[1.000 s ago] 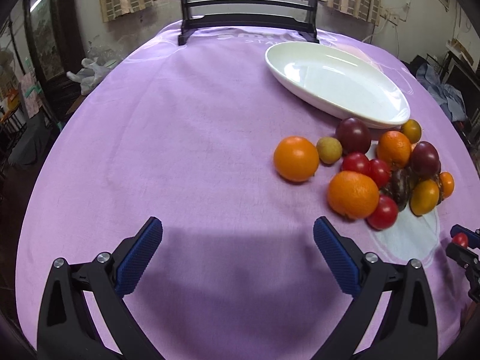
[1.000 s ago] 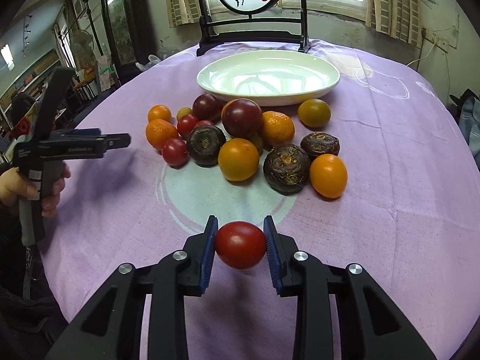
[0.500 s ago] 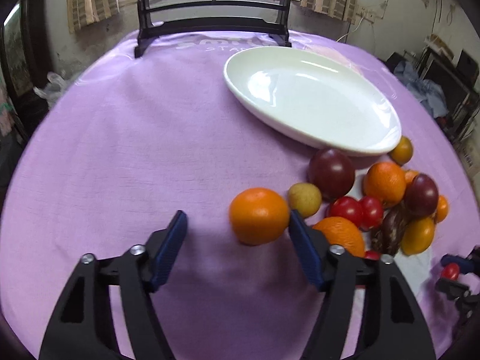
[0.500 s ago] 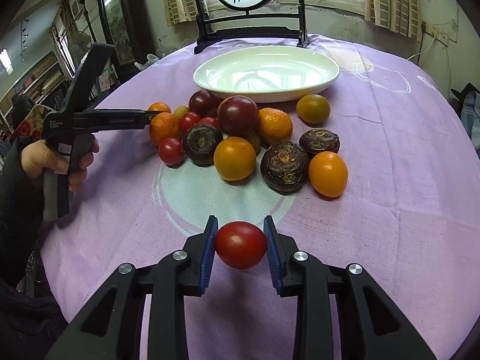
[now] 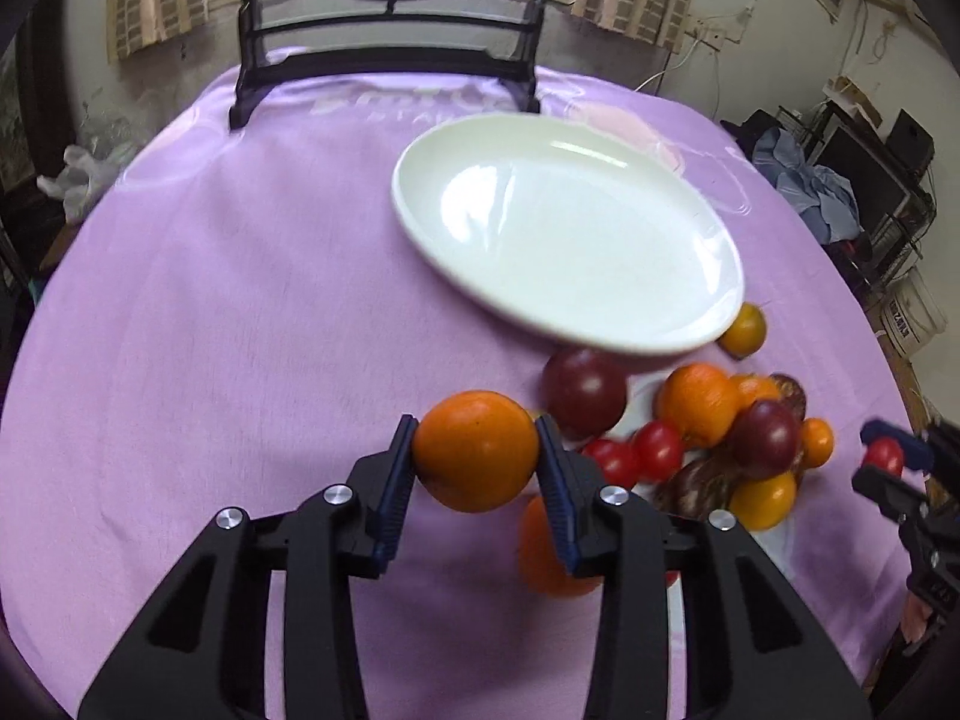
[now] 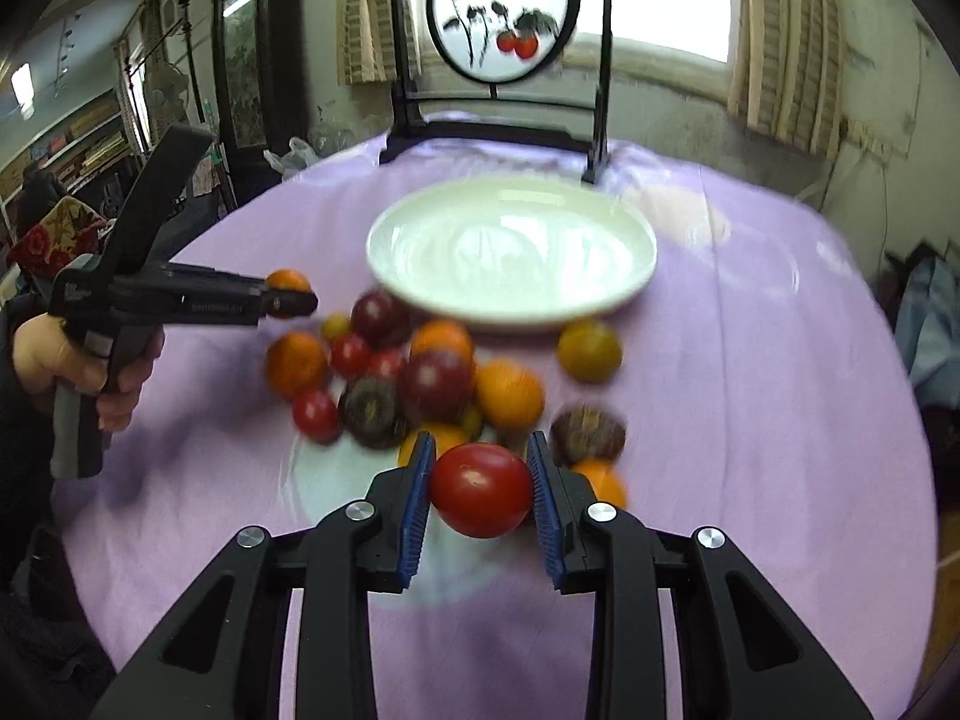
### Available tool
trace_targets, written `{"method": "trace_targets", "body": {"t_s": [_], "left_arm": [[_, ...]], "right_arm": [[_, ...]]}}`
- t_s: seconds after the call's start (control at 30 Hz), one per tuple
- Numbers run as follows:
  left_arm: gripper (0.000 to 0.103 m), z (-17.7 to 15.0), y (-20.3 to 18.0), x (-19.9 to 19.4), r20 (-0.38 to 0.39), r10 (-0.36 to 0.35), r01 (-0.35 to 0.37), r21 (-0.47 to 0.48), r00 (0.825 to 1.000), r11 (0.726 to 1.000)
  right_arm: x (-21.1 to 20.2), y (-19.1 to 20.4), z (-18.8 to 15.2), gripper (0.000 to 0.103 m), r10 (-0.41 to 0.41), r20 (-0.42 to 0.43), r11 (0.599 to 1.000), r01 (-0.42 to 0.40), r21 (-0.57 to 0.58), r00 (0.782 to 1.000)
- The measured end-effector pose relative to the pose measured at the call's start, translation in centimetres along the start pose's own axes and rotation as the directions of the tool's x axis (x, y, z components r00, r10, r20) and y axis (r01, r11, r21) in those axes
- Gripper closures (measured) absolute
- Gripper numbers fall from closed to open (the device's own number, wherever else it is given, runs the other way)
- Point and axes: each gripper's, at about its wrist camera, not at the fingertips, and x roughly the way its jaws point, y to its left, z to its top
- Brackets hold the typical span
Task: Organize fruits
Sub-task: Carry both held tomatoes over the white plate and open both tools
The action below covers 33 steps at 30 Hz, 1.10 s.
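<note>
My left gripper [image 5: 475, 450] is shut on an orange [image 5: 477, 451] and holds it above the purple tablecloth, near the front rim of the white oval plate [image 5: 708, 276]. My right gripper [image 6: 480, 489] is shut on a red tomato [image 6: 480, 489], held over the near side of the fruit pile [image 6: 432, 384]. The plate [image 6: 624, 288] lies behind the pile in the right wrist view and has nothing in it. The left gripper [image 6: 288, 297] with its orange shows at the left of the right wrist view.
A black wooden stand with a round painted screen [image 6: 503, 30] stands at the table's far edge. Another orange [image 5: 549, 558], purple plums, red tomatoes and yellow fruits [image 5: 762, 498] lie in a pile right of the left gripper. The table edge curves round on all sides.
My left gripper moved forward around the orange, shut on it and lifted it off the cloth. My right gripper with the tomato rose and moved forward over the pile.
</note>
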Motion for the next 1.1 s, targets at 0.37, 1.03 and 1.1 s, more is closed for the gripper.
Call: {"method": "trace_targets", "body": {"t_s": [0.37, 1.03, 1.1], "left_arm": [[0.065, 6.5, -1.9, 4.5, -0.005, 0.039, -0.039, -0.030, 0.999, 0.999], [0.020, 4.0, -3.1, -1.1, 0.131, 0.084, -0.087, 0.019, 0.988, 0.996], [0.020, 2.3, -2.6, -1.9, 0.133, 0.102, -0.105, 0.013, 0.986, 0.994]], "right_arm": [[9.1, -1.1, 8.3, 0.071, -0.021, -0.011, 0.998, 0.021, -0.065, 1.000], [5.6, -3.3, 4.9, 0.046, -0.001, -0.005, 0.999, 0.001, 0.048, 1.000], [4.4, -3.5, 3.5, 0.045, 0.003, -0.004, 0.998, -0.003, 0.058, 1.000]]}}
